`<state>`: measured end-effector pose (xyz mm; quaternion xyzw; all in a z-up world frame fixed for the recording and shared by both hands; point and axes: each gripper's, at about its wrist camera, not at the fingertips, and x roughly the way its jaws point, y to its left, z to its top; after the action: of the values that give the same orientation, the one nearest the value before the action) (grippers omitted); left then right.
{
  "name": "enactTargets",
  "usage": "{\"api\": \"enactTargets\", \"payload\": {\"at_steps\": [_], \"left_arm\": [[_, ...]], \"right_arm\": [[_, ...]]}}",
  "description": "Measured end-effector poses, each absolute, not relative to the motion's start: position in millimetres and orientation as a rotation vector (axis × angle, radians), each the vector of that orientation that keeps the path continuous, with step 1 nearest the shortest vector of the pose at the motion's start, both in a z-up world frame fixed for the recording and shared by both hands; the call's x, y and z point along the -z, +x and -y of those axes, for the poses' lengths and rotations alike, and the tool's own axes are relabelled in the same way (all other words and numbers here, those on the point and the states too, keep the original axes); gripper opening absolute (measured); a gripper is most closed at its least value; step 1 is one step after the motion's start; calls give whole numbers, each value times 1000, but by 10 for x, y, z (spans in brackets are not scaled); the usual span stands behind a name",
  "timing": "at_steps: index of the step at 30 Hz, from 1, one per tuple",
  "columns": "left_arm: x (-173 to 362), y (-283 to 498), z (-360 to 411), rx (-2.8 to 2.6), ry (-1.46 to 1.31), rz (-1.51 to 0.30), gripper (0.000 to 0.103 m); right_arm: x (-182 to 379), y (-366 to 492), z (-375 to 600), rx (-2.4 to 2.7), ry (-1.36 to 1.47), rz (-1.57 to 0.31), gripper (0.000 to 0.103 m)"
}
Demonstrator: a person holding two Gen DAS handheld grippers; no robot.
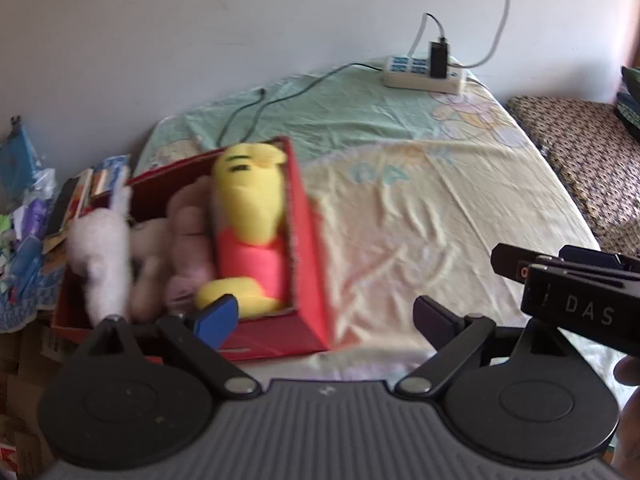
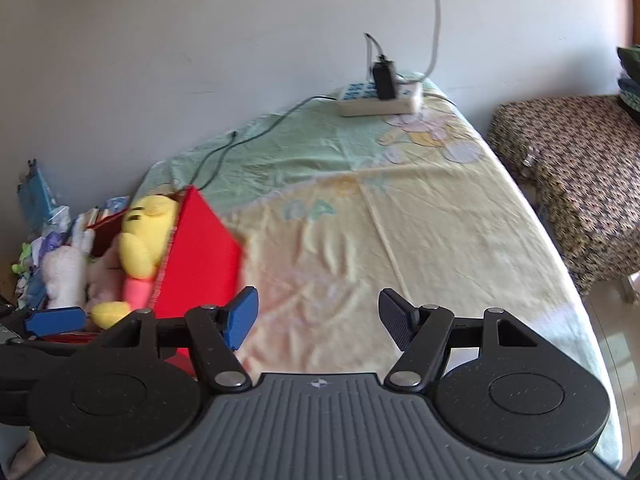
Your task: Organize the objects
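- We see the box (image 1: 308, 280) of plush toys (image 1: 250, 216) at the bed's (image 1: 440, 208) left edge.
- Our left gripper (image 1: 324, 320) and right gripper (image 2: 318, 320) gape wide, holding nothing.

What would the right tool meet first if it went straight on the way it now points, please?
Probably only the bedsheet: the open right tool points across bare bedding. The red box sits left of that line, though depth is unclear.
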<state>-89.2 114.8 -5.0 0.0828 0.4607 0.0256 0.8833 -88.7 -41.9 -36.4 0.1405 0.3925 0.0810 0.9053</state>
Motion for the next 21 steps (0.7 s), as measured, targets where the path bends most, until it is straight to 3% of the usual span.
{"api": "enactTargets", "payload": {"at_steps": [21], "left_arm": [[-30, -933, -2939, -200, 63, -977, 94]], "right_arm": [[56, -903, -1111, -164, 165, -771, 83]]}}
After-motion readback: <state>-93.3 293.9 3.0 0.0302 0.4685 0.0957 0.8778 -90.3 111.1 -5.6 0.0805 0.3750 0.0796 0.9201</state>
